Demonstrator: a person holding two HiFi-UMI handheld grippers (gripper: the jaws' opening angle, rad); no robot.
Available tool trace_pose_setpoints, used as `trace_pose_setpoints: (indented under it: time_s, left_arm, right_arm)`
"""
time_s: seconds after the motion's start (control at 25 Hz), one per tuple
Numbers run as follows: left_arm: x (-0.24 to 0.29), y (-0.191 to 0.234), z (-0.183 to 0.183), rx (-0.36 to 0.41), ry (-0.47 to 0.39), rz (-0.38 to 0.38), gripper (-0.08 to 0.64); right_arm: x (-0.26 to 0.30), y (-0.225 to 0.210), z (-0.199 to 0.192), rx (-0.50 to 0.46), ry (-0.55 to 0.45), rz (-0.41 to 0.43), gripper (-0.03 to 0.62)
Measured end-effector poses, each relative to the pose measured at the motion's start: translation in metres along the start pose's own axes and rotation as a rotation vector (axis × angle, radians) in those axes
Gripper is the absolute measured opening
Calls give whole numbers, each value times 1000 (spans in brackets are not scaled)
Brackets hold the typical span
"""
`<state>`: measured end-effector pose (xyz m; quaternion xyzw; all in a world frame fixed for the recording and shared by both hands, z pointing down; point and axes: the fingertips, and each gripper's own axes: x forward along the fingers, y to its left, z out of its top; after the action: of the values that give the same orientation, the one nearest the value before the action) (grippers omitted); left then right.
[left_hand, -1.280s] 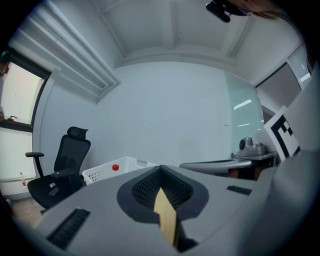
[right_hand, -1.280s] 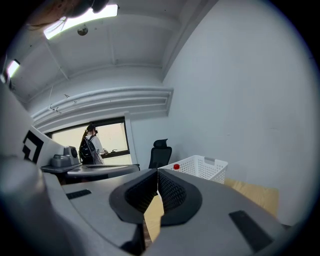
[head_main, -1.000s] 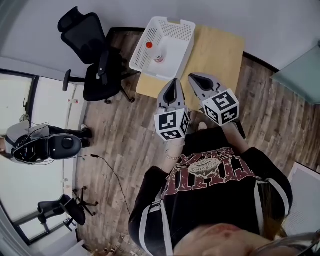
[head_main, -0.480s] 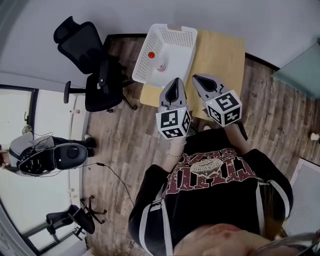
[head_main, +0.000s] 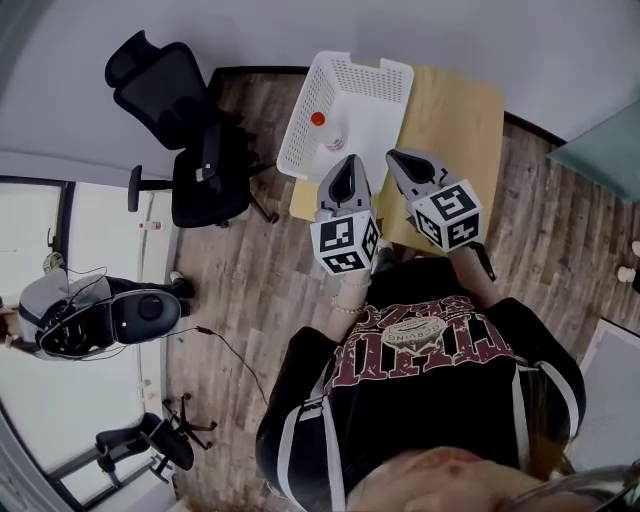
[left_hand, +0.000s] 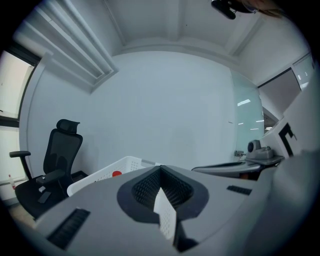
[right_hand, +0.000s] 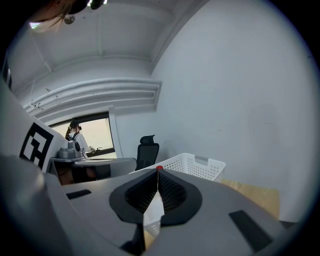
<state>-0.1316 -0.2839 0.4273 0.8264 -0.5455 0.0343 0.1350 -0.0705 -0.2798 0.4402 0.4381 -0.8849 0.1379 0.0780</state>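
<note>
At the basket: a person (head_main: 420, 350) in a black printed shirt stands at a small wooden table (head_main: 462, 105), holding a gripper out in front in each hand. Both claws are pressed together at the tips and carry nothing. The left gripper (head_main: 347, 162) and the right gripper (head_main: 394, 157) each show only a thin wedge of the room below the point where the jaws meet.

Nearest to them is a white basket (head_main: 385, 70) on the left part of the table. A bottle (head_main: 333, 140) with a red cap lies toward the basket's left near side.

Over the last second or so the table and basket have drawn in under the grippers in the head view. The left tip, which lay over the table's near edge, now lies over the basket's near rim. The right tip lies at the basket's near right corner, beside bare tabletop. In the left gripper view, the wedge that showed wood now shows white mesh. In the right gripper view, the red cap sits just above the meeting tips.

The jaws are as tightly closed as before. By these signs both grippers are lined up on the basket and bottle, and neither appears to touch them. A black office chair (head_main: 185, 130) stands apart on the plank floor (head_main: 250, 290).
</note>
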Motion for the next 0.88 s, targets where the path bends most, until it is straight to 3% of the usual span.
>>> trace_pose_setpoints:
  time_s: [0.88]
  left_arm:
    - [84,101,-5,70,130,93,50]
  right_arm:
    - [75,-33,-35,43,122,-65,18]
